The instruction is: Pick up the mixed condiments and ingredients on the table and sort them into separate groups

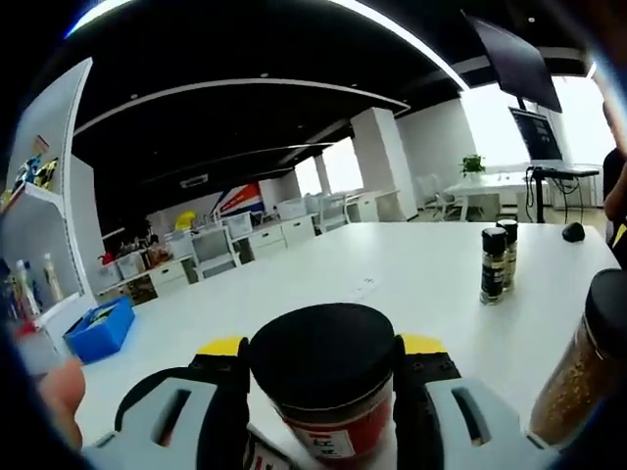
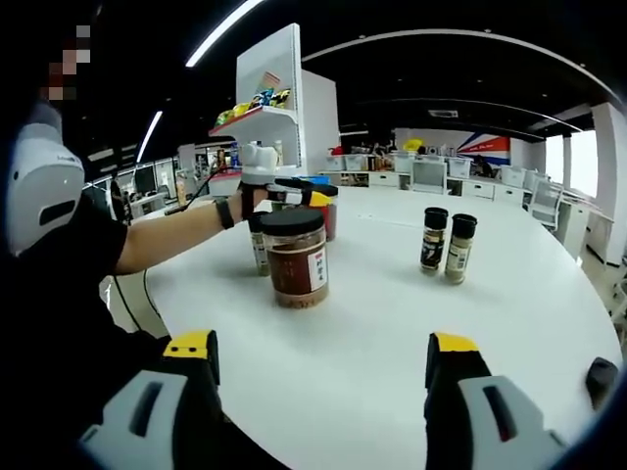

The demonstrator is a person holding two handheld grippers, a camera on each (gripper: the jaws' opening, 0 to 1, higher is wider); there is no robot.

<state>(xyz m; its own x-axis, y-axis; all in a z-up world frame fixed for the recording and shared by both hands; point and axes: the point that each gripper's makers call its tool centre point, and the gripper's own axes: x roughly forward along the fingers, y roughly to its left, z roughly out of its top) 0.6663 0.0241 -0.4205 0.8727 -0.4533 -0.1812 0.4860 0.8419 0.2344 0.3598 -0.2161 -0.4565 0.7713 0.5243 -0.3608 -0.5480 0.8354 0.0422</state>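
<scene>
My left gripper (image 1: 323,354) is shut on a red-labelled jar (image 1: 328,387) with a black lid, which is close up between the jaws. In the right gripper view the same left gripper (image 2: 286,194), held by a person's hand, grips that red jar (image 2: 324,213) at the table's far side. I cannot tell whether the jar rests on the table. A large jar of brown granules (image 2: 295,257) stands in front of it, also seen at the right edge as the brown jar (image 1: 585,362). Two small spice bottles (image 2: 446,245) stand together, the same pair (image 1: 498,259) mid-table. My right gripper (image 2: 323,367) is open above the white table (image 2: 372,352).
A small bottle (image 2: 258,253) stands just behind the brown jar. A black object (image 2: 600,380) lies near the table's right edge. A white shelf unit (image 2: 266,108) with goods and a blue bin (image 1: 100,328) stand beyond the table. The person's arm (image 2: 167,240) reaches in from the left.
</scene>
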